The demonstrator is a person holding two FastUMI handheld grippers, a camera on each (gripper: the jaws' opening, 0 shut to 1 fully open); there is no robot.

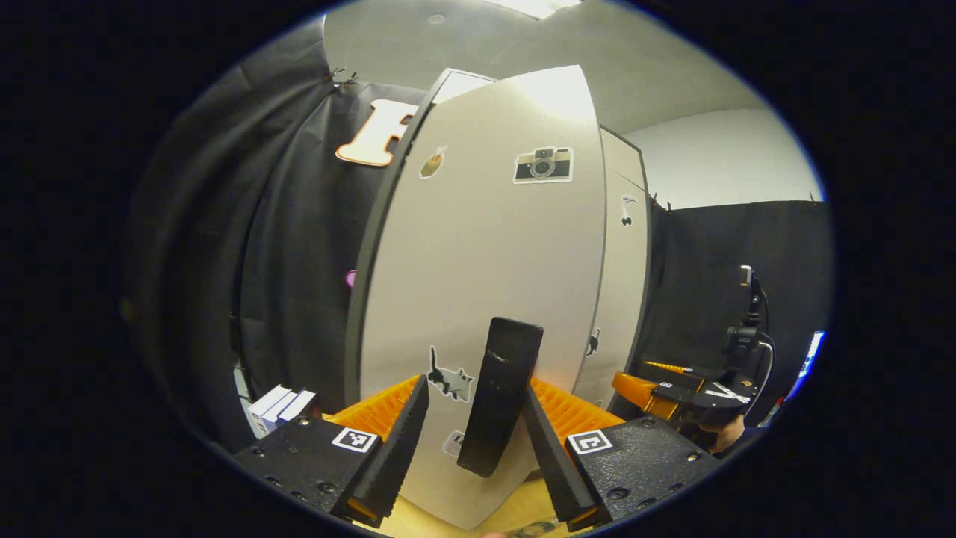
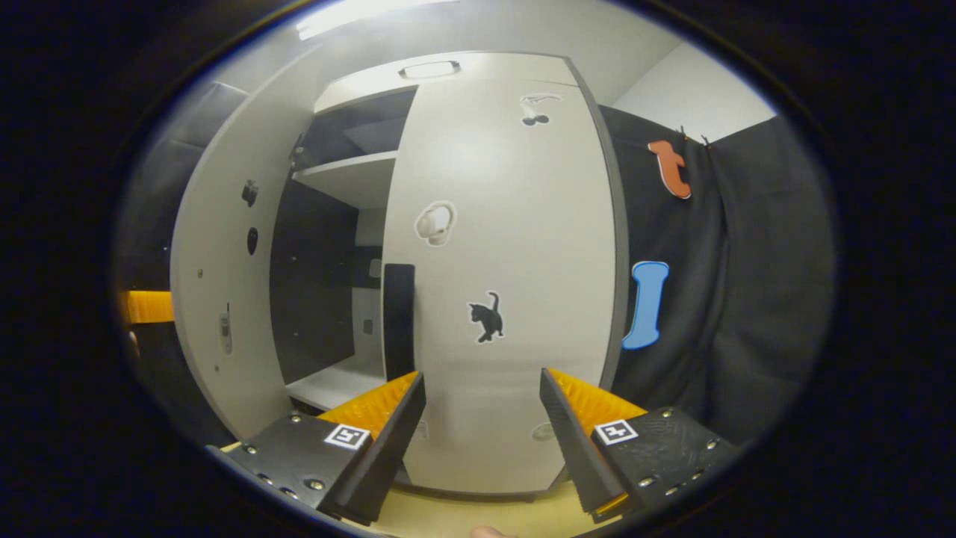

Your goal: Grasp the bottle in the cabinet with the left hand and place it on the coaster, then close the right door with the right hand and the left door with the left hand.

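Right up against the cabinet, the left gripper (image 1: pixel 474 441) has its fingers spread either side of the black handle (image 1: pixel 500 396) on the left door (image 1: pixel 485 261), not pinching it as far as I can see, just straddling it. Makes sense if the plan is to push this door closed. It's swung out toward the camera, stickers all over it.

In the right gripper view, the right gripper (image 2: pixel 482 441) sits with fingers apart too, clamped on nothing, facing the right door (image 2: pixel 508 261). That door looks basically shut already, its own black handle (image 2: pixel 399 317) at about 10 o'clock from the fingertips. The opening at 9 to 11 o'clock shows a shelf (image 2: pixel 347 175) and dark cabinet interior (image 2: pixel 314 284).

The bottle and coaster: can't spot either, the shelves I can see look bare, so I'd guess the bottle's already out. The other gripper (image 1: pixel 683 392) hangs at 3 o'clock in the left gripper view, held by a hand.

My read: left door is what's left.
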